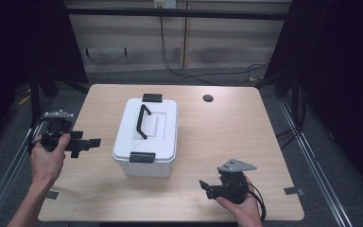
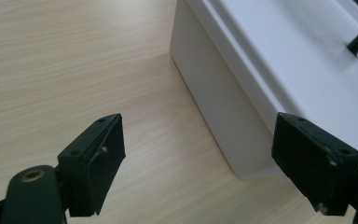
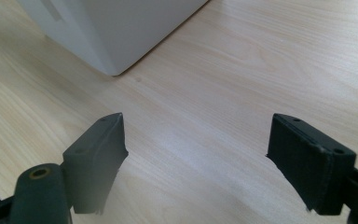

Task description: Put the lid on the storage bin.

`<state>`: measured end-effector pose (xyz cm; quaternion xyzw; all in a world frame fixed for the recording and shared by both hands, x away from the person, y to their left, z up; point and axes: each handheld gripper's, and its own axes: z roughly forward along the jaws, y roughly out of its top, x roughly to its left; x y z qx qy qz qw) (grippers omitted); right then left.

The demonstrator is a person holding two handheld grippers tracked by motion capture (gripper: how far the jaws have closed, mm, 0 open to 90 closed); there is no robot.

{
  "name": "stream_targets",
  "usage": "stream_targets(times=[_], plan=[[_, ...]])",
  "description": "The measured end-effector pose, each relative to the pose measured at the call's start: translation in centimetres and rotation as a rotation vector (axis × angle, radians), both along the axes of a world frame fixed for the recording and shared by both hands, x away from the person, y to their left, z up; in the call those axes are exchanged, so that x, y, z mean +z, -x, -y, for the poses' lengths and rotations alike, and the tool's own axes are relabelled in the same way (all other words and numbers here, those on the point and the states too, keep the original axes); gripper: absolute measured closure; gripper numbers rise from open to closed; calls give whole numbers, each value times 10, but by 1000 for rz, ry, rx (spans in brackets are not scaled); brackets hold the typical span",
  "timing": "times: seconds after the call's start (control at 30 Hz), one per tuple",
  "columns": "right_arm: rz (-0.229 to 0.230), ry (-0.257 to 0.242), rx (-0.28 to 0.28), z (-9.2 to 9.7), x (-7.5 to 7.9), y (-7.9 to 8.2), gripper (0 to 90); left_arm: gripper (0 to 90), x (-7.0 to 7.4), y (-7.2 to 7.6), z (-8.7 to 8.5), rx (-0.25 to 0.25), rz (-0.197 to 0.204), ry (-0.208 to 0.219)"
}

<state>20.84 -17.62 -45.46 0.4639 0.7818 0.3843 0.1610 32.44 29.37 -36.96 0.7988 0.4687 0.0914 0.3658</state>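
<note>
One white box [image 1: 146, 137] sits mid-counter [image 1: 227, 137], lid on, two latches, one handle, contents unseen. Bare wood all round it. Left tongs [image 1: 89, 143] at nine o'clock, spread wide, just beside its wall. Right tongs [image 1: 207, 187] at five o'clock, spread too, holding nothing.

Jaws spread over table [image 3: 223, 93]; probably box [image 3: 116, 28] corner ahead.

Bare forearms; black grippers [image 1: 86, 143] [image 1: 205, 186] with blocky fingers [image 2: 93, 163], a grey plate, seemingly brass-ringed screw holes.
</note>
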Motion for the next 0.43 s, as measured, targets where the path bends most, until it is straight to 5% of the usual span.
stream_targets(times=[0.27, 0.37, 0.43], plan=[[-23, 33, -37, 2, -4, -3, 199, 166, -29, 20, -14, 54, 53, 20], [-36, 51, -58, 1, -9, -4, 208, 166, -40, 25, -15, 49, 52, 32], [-50, 59, -69, 0, -12, -6, 209, 166, -45, 28, -14, 32, 35, 1]])
